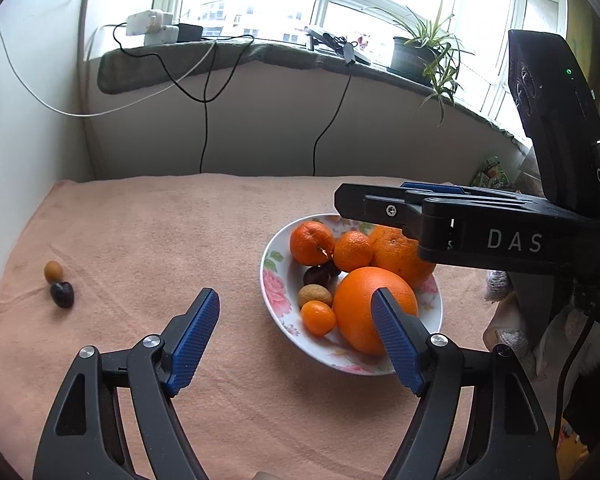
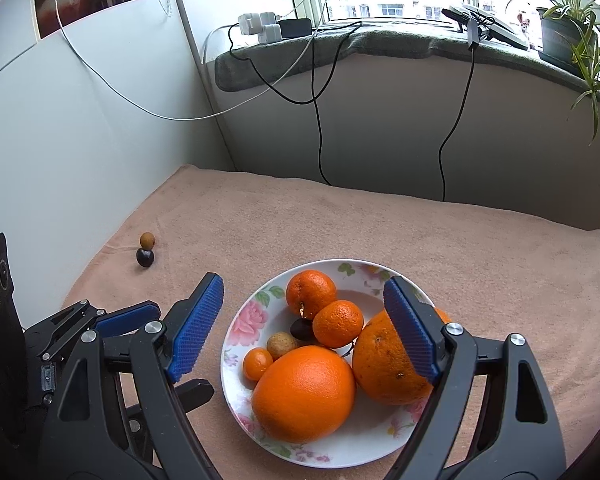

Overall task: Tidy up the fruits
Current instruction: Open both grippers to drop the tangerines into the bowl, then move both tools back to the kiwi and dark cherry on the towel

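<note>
A floral white bowl [image 2: 240, 322] [image 1: 272, 264] on the pink towel holds two big oranges [image 2: 306, 392] [image 2: 384, 364], two mandarins [image 2: 310, 294] [image 2: 337, 323], a kumquat [image 2: 257, 363], a tan longan [image 2: 281, 345] and a dark plum [image 2: 301, 330]. A loose longan [image 1: 53, 271] [image 2: 147, 240] and dark plum [image 1: 62, 294] [image 2: 145, 257] touch each other on the towel at far left. My left gripper [image 1: 296, 300] is open and empty, left of the bowl. My right gripper [image 2: 304, 284] is open and empty above the bowl; in the left wrist view it [image 1: 380, 206] appears side-on.
The pink towel [image 1: 160, 232] covers the surface, against a white wall at left and a sill wall behind. Black and white cables [image 2: 320, 120] hang from the window sill. A potted plant [image 2: 568, 28] stands on the sill at right.
</note>
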`<state>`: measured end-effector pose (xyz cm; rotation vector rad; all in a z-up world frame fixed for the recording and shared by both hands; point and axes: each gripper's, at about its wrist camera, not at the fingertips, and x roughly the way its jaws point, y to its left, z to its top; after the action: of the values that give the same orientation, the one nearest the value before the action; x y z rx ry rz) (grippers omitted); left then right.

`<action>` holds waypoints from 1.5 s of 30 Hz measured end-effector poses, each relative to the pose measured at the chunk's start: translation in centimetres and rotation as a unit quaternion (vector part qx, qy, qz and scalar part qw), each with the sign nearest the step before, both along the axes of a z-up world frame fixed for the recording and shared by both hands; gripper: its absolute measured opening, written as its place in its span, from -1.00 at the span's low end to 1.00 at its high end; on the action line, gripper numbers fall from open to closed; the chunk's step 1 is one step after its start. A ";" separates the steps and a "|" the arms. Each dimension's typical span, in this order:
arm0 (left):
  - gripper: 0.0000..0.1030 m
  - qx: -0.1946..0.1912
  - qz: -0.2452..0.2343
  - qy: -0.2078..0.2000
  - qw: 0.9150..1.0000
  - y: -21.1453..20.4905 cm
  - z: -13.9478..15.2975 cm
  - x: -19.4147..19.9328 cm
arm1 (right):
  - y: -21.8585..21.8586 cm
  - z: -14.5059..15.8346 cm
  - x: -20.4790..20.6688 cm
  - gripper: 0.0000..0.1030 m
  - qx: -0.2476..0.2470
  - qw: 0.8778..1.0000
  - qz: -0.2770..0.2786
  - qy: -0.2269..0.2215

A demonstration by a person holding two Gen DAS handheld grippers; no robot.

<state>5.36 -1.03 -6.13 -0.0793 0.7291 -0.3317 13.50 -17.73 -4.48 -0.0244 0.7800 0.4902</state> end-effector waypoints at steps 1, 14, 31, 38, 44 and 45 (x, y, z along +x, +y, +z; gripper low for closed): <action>0.52 0.000 0.002 -0.001 1.000 0.3 0.0 0.0 | 0.2 0.0 -0.1 0.65 0.002 1.000 0.001 0.000; 0.52 0.004 0.043 -0.009 0.999 4.4 0.3 -0.2 | 3.1 0.8 -0.6 0.65 0.025 0.999 0.024 -0.011; 0.52 0.006 0.096 0.000 0.995 9.4 -0.1 0.5 | 7.0 0.7 -0.9 0.65 0.037 0.997 0.064 -0.014; 0.52 0.010 0.116 0.002 0.993 11.6 -0.3 1.3 | 9.0 0.0 -1.0 0.65 0.035 0.996 0.077 -0.011; 0.52 0.008 0.135 0.014 0.991 13.8 -1.0 2.1 | 10.8 -1.0 -0.9 0.65 0.031 0.995 0.090 -0.003; 0.52 0.008 0.139 0.015 0.990 14.1 -1.1 2.3 | 11.2 -1.2 -0.9 0.65 0.029 0.995 0.093 -0.001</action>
<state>7.63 13.12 -7.25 -0.1693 0.7403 -0.0584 12.55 -6.52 -5.64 -0.0441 0.7639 0.6885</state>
